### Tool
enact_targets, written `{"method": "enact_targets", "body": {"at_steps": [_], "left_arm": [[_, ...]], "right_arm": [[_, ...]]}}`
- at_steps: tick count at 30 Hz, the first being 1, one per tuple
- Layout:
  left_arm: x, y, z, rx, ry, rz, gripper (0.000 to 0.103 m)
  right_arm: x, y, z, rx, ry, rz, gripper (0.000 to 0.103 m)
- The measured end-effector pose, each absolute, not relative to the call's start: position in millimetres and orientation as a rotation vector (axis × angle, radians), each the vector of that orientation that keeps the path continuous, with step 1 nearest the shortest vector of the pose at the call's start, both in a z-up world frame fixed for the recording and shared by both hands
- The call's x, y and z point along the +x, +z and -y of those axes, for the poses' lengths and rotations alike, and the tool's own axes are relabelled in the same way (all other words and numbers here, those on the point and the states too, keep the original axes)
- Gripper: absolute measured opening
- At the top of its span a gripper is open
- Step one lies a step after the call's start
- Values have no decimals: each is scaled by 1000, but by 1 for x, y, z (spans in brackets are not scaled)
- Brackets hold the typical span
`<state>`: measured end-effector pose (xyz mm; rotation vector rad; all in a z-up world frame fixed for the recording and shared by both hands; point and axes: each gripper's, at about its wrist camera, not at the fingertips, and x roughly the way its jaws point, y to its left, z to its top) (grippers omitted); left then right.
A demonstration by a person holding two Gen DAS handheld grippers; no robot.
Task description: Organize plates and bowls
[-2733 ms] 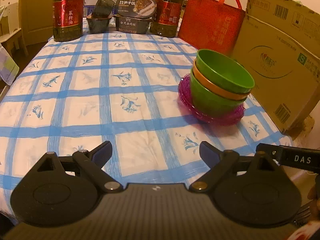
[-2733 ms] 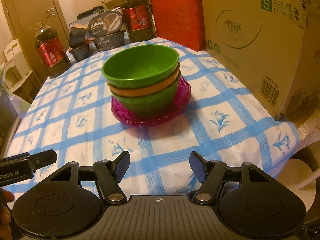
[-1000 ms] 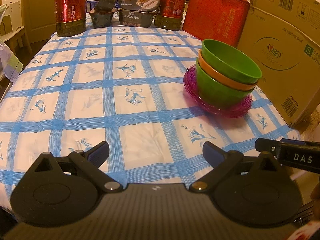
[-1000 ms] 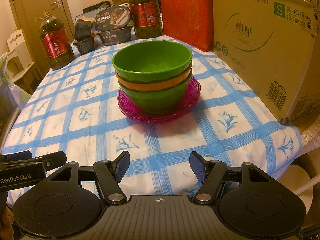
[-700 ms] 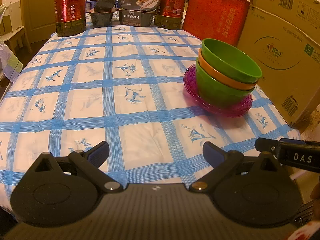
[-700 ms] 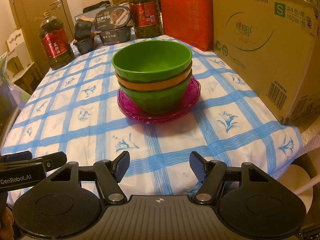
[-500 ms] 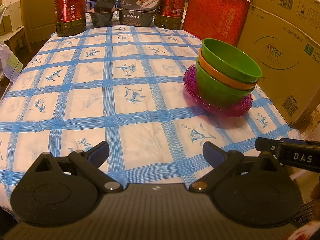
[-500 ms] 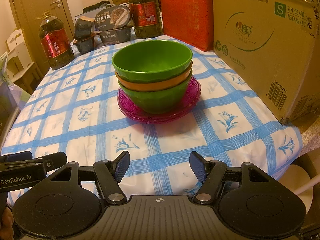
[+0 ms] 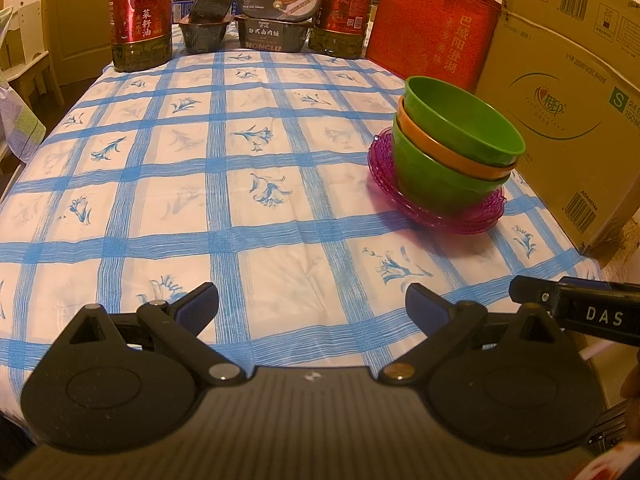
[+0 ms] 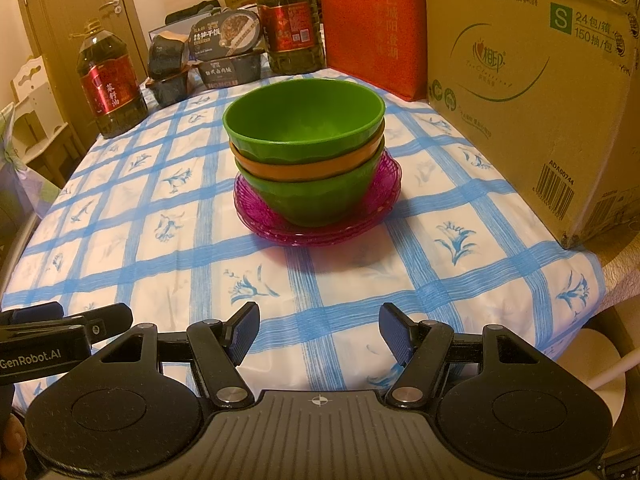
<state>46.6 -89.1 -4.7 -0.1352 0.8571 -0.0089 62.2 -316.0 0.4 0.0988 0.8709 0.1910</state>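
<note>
Both grippers, left (image 9: pixel 312 300) & right (image 10: pixel 318 328), were wide, empty, near tabletop (image 10: pixel 340 280) front edge. Bowl stack (image 10: pixel 306 160) sat on pink plates (image 10: pixel 384 196) by right edge; approach top green bowl (image 10: pixel 304 120) rim squarely w/ right gripper.

"DAS" on gripper (image 9: pixel 592 314) ("GenRobot.AI" opposite)

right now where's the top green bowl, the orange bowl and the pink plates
top green bowl (image 10: pixel 304 128): right wrist view, on its inside wall.
orange bowl (image 10: pixel 304 170): right wrist view, on the visible band of its outer side.
pink plates (image 10: pixel 384 188): right wrist view, on the right rim of the stack.
</note>
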Motion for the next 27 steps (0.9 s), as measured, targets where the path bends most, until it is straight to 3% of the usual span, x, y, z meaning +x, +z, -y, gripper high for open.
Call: {"method": "enact_targets", "body": {"at_steps": [27], "left_arm": [[49, -7, 86, -138, 11, -869, 100]], "right_arm": [[63, -6, 319, 98, 184, -882, 66]]}}
